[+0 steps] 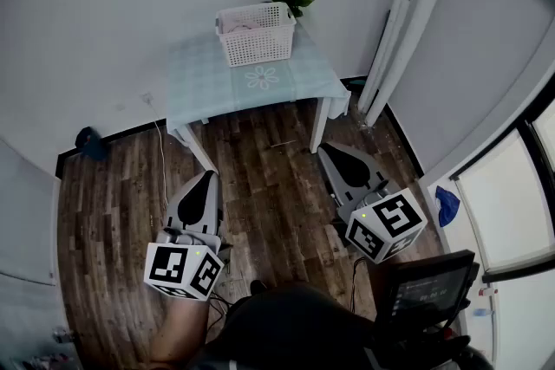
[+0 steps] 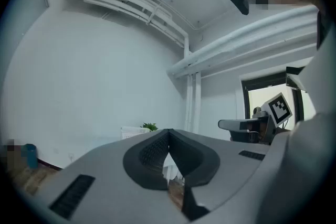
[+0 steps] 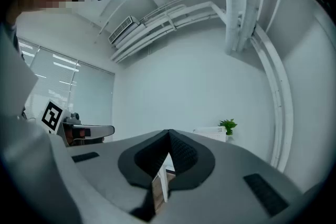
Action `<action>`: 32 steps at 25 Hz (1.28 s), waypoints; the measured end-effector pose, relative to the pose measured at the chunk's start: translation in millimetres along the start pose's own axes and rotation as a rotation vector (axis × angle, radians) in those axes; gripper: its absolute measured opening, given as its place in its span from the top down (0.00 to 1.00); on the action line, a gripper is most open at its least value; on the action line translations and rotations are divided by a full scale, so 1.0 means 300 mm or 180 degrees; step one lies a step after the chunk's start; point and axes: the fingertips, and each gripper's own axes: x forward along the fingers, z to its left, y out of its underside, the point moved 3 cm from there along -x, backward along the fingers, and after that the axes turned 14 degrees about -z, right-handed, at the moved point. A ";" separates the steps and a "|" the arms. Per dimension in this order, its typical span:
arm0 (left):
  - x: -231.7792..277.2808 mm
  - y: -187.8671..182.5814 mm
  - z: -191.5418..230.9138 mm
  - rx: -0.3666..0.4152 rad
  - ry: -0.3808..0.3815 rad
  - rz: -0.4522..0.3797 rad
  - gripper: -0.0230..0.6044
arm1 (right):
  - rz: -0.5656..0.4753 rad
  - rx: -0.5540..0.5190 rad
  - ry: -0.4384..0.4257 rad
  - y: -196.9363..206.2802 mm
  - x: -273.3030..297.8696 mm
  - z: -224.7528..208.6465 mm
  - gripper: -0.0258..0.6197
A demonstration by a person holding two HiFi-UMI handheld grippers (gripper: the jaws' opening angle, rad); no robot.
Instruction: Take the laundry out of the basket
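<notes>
A white lattice plastic basket [image 1: 255, 32] is seen on the pale-blue-clothed worktop [image 1: 208, 87], well short of which the left claw [image 1: 207, 175] and right claw [image 1: 323, 148] are held clenched, empty.

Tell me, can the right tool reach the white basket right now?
Probably not yet. The right tool hangs well short of the basket, with wood floor between. Nothing blocks it; stepping closer should do.
</notes>
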 end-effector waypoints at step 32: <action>-0.121 0.036 0.274 -0.0297 0.0044 -0.0007 0.95 | 0.0227 -0.0349 0.0004 0.115 0.194 0.271 0.93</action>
